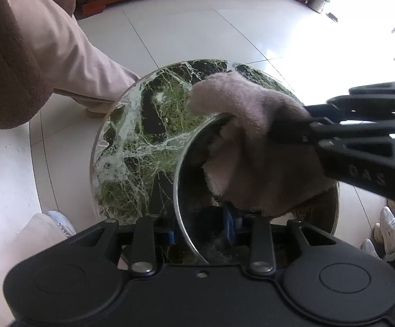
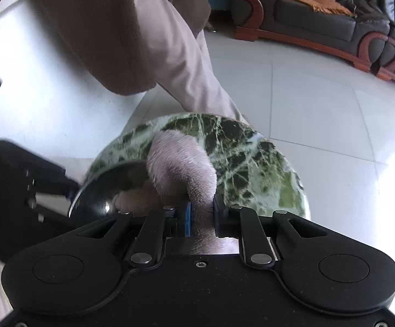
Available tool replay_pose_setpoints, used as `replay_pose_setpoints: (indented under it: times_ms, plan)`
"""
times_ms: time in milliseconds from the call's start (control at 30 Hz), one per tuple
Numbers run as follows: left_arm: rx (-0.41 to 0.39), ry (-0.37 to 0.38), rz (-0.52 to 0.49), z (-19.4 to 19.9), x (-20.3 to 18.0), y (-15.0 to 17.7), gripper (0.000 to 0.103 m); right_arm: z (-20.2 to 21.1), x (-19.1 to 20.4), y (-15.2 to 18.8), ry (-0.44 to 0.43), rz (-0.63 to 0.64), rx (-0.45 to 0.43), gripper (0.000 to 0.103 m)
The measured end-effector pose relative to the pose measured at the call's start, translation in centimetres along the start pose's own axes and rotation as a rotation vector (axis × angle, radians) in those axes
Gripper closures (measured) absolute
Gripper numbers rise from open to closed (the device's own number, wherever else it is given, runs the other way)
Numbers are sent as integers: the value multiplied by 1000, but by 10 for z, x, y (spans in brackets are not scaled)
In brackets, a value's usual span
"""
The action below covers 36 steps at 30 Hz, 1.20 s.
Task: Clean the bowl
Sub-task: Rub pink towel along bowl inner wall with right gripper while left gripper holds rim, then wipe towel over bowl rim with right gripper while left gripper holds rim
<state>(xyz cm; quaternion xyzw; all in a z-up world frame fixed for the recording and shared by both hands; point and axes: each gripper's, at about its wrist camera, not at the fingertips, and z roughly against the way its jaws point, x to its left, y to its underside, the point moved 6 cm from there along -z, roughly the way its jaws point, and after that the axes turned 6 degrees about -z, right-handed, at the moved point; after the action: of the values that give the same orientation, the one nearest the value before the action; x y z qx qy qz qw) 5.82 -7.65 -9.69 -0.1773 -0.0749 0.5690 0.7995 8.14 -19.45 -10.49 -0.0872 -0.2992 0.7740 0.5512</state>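
Observation:
A steel bowl (image 1: 194,185) is tilted over a round green marble table (image 1: 143,136). My left gripper (image 1: 200,231) is shut on the bowl's near rim, one blue pad inside the wall and one outside. From the right comes my right gripper (image 1: 281,136), shut on a fluffy pinkish-grey cloth (image 1: 254,147) that is pushed into the bowl and flops over its far rim. In the right wrist view the cloth (image 2: 181,163) is pinched between the blue pads of the right gripper (image 2: 201,215). The bowl (image 2: 110,188) lies left of it, with the left gripper (image 2: 69,193) at its left edge.
A person's leg in pale trousers (image 1: 61,54) and a brown coat stand just beyond the table. White shoes (image 1: 390,226) are on the tiled floor at the right. A dark sofa with a red wooden frame (image 2: 320,21) lines the back.

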Motion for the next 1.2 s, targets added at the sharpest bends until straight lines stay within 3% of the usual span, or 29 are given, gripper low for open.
replay_pose_setpoints:
  times_ms: [100, 233, 467, 800, 967, 1067, 1200]
  plan:
    - [-18, -11, 12, 1, -1, 3, 72, 5, -13, 16, -19, -137, -7, 88]
    - [-40, -23, 25, 3, -1, 6, 72, 27, -33, 55, -98, -488, -62, 86]
    - [-54, -34, 63, 4, 1, 5, 72, 33, -33, 86, -142, -755, -103, 82]
    - [-130, -24, 43, 23, 7, -20, 81, 33, -31, 79, -109, -633, -98, 82]
    - [-86, -7, 10, 20, 10, -10, 91, 30, -28, 56, -77, -456, -79, 85]
    - [-45, 20, -1, 21, 8, 2, 92, 24, -28, 39, -80, -349, -63, 86]
    - [-60, 12, -44, 27, 7, 3, 90, 19, -17, 20, -75, -137, -34, 86]
